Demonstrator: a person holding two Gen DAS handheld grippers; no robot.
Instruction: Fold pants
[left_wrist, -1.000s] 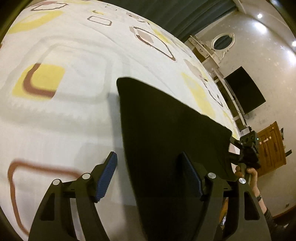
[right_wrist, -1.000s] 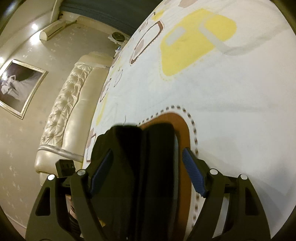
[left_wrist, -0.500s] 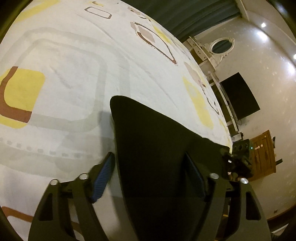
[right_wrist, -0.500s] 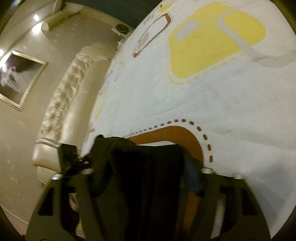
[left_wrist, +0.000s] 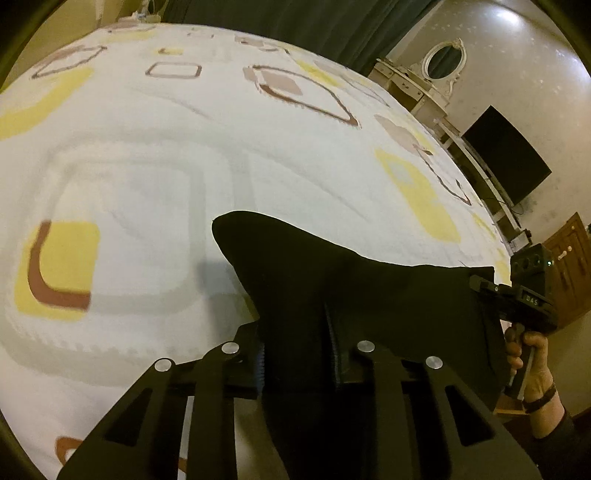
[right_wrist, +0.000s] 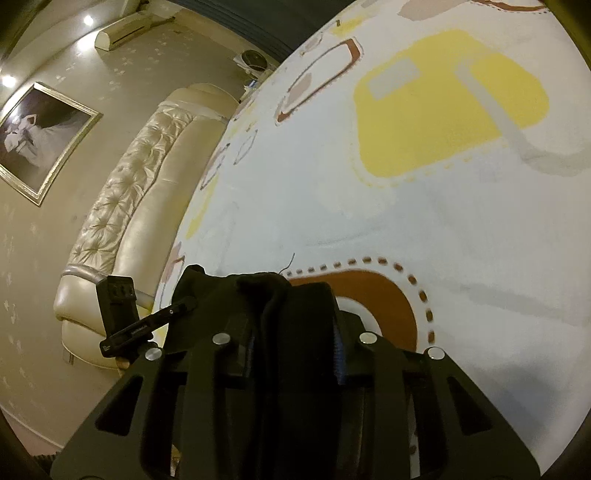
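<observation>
The black pants (left_wrist: 332, 280) hang folded between my two grippers above the white patterned bed (left_wrist: 147, 155). My left gripper (left_wrist: 297, 354) is shut on the near edge of the cloth; its far corner droops toward the sheet. My right gripper shows in the left wrist view (left_wrist: 480, 284), clamped on the other corner. In the right wrist view my right gripper (right_wrist: 295, 343) is shut on bunched black pants (right_wrist: 266, 295), and my left gripper (right_wrist: 184, 306) shows at the left, holding the same cloth.
The bedsheet (right_wrist: 443, 184) has yellow, brown and grey shapes. A cream tufted headboard (right_wrist: 140, 177) lies at the left of the right wrist view. A dresser with an oval mirror (left_wrist: 441, 61), a black TV (left_wrist: 506, 162) and a wooden cabinet (left_wrist: 569, 266) stand beyond the bed.
Both grippers have closed on the pants, from wide open a second ago. The pants have lifted off the sheet and the views have tilted up.
</observation>
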